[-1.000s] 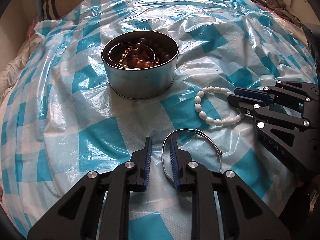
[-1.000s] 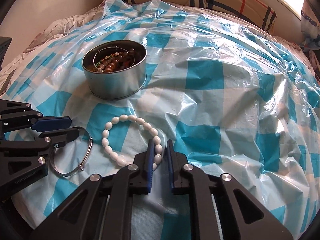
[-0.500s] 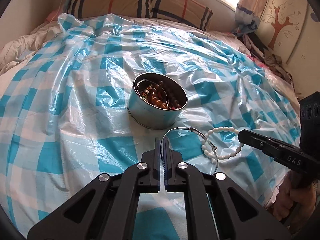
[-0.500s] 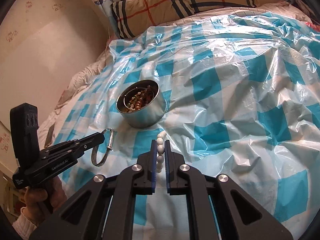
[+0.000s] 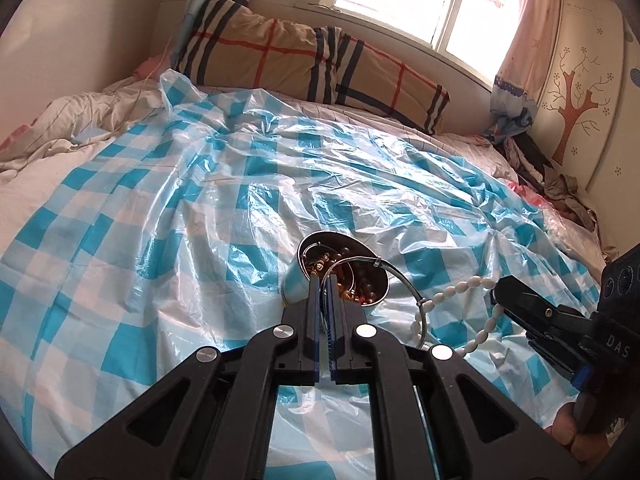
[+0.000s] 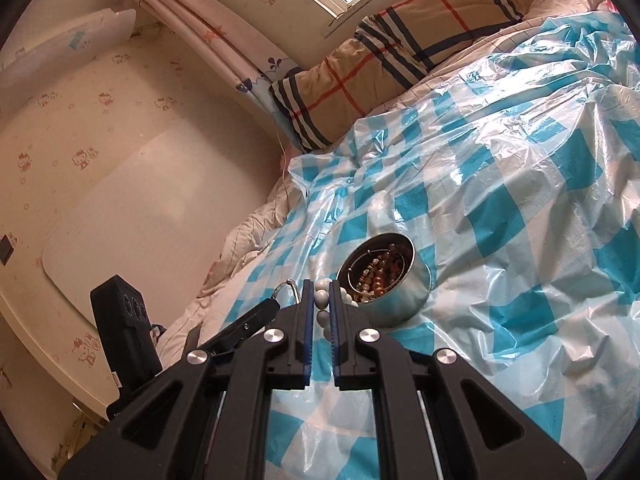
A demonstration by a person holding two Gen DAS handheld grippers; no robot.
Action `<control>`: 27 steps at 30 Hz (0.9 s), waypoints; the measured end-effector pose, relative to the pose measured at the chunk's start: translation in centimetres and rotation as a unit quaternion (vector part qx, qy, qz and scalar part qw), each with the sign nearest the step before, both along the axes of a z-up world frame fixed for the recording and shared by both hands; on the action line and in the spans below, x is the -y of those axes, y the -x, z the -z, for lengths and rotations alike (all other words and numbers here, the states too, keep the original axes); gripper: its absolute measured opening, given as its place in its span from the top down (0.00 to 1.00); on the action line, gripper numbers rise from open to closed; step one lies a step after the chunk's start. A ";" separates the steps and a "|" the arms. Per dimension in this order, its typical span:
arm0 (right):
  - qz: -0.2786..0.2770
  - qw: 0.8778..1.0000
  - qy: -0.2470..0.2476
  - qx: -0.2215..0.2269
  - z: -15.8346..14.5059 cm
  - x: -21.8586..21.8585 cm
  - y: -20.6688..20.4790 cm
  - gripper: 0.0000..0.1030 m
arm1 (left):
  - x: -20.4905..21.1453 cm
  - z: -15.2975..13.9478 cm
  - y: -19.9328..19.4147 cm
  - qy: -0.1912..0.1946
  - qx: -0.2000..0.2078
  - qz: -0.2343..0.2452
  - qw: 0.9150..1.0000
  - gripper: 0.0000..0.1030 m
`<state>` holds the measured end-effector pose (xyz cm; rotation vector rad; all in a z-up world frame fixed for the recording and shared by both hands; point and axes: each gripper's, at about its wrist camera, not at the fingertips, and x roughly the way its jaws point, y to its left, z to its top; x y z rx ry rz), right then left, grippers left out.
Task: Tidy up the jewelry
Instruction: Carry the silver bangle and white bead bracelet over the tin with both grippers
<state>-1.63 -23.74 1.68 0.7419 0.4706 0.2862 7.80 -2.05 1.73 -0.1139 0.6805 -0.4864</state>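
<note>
Now both pieces are off the bed and on their way to the tin point(image 5: 343, 276), which sits on the blue-and-white checked plastic sheet point(image 5: 192, 216) and already holds a heap of brown and amber beads. The left gripper point(image 5: 323, 280) is pressed together on the thin silver bangle point(image 5: 394, 270), pinching its wire near one side so the hoop arcs out to the right, over the tin's mouth. The right gripper point(image 6: 322, 294) is clamped on the white bead bracelet point(image 5: 452, 291), whose loop hangs slack below the jaws.

To do this step well, each hand should probably come over the open rim in turn, not together, since the two pieces hang near each other and the bracelet could catch on the bangle's clasp. Lowering each piece close to the heap before letting go would likely keep it from bouncing off the metal rim.

The bangle is a stiff, springy ring and holds its shape; the bracelet is smooth oval beads on a limp string. The tin is a round, shiny, thin-walled can; the sheet is crinkled and slippery over soft bedding, so the tin may tip if nudged.
</note>
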 end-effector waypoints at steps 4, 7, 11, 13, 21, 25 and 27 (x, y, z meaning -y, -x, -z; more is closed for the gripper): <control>0.010 1.000 -0.014 0.015 -0.3 0.5 -0.7 0.92 | 0.4 -0.2 -0.6 -0.001 0.009 -0.011 1.000 0.97; 0.017 0.999 -0.018 0.025 -0.6 0.8 -1.2 0.92 | 0.7 -0.1 -1.0 -0.004 0.012 -0.015 1.000 0.97; 0.019 0.999 -0.025 0.036 -0.9 1.1 -2.1 0.92 | 1.2 0.1 -1.8 -0.008 0.012 -0.019 1.000 0.97; 0.018 0.999 -0.027 0.040 -0.9 1.1 -2.7 0.92 | 1.4 0.2 -2.1 -0.011 0.013 -0.020 1.000 0.97; 0.011 0.998 -0.029 0.049 -1.0 0.7 -4.5 0.92 | 2.1 0.5 -3.4 -0.011 0.016 -0.025 0.999 0.96; 0.011 0.998 -0.031 0.050 -0.8 0.8 -5.1 0.92 | 2.2 0.5 -3.9 -0.011 0.016 -0.029 0.999 0.96; 0.011 0.998 -0.031 0.049 -0.8 0.8 -5.1 0.92 | 2.4 0.6 -4.2 -0.012 0.016 -0.031 0.999 0.96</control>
